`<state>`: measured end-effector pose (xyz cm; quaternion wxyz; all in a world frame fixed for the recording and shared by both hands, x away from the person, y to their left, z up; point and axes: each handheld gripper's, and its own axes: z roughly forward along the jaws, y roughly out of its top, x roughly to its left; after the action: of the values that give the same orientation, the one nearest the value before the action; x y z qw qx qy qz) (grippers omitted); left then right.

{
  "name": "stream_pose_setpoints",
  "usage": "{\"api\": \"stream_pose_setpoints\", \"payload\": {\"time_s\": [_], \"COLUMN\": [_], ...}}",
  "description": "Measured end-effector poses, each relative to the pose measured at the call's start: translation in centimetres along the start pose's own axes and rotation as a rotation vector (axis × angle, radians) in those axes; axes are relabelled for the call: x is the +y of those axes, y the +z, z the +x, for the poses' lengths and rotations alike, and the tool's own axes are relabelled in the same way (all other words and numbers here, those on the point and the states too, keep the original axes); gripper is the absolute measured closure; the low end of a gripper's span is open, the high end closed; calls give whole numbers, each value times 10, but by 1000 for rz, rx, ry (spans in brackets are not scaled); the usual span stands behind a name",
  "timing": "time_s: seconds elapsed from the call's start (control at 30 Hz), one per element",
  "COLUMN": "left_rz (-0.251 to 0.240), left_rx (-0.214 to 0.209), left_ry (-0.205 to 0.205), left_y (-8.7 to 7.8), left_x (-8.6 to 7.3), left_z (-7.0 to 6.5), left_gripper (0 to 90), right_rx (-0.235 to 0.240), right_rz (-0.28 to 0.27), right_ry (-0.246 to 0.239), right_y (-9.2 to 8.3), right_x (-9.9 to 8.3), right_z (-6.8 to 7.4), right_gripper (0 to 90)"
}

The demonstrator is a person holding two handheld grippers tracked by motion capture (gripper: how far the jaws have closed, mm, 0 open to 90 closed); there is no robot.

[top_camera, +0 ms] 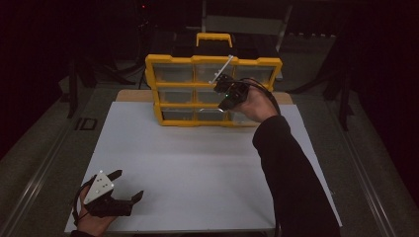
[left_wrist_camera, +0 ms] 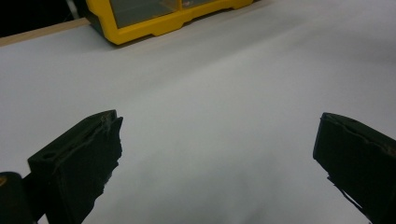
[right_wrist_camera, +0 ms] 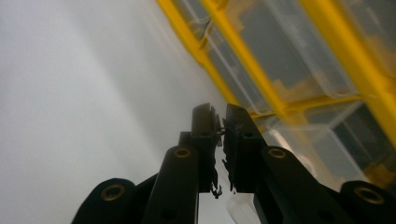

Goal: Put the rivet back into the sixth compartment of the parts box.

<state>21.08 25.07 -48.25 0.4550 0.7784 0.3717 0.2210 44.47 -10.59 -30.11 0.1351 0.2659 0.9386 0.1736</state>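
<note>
A white table (top_camera: 197,168) spans the middle and lower part of the high view. At upper centre, on the table's far edge, stands a yellow organizer case (top_camera: 257,63) with clear-fronted compartments, tilted up toward the camera. At centre right, the right gripper (top_camera: 225,94) is held in front of the case, its jaws clenched with nothing visible between them. At lower left, the left gripper (top_camera: 127,185) rests low over the table, jaws spread wide and empty.

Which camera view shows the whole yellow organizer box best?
The high view: the organizer box shows entire there, its grid of clear compartments and handle, at the table's far edge. The left gripper view catches a bottom corner; the right gripper view shows a blurred, close-up stretch of compartments.
</note>
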Motion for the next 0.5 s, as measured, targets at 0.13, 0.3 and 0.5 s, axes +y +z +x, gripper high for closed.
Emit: {"api": "stream_pose_setpoints", "payload": {"time_s": [0.13, 0.3, 0.5], "left_rz": [1, 1, 0], "left_rx": [0, -1, 1], "left_ry": [1, 0, 0], "left_y": [0, 0, 0], "left_x": [0, 0, 0], "left_z": [0, 0, 0], "left_gripper": [17, 17, 17], "right_rx": [-19, -41, -104], "right_rz": [-10, -8, 68], "right_ry": [30, 74, 115], "right_y": [-9, -16, -16], "right_x": [-6, -16, -29], "right_z": [-9, -22, -35], "right_gripper": [826, 826, 826]}}
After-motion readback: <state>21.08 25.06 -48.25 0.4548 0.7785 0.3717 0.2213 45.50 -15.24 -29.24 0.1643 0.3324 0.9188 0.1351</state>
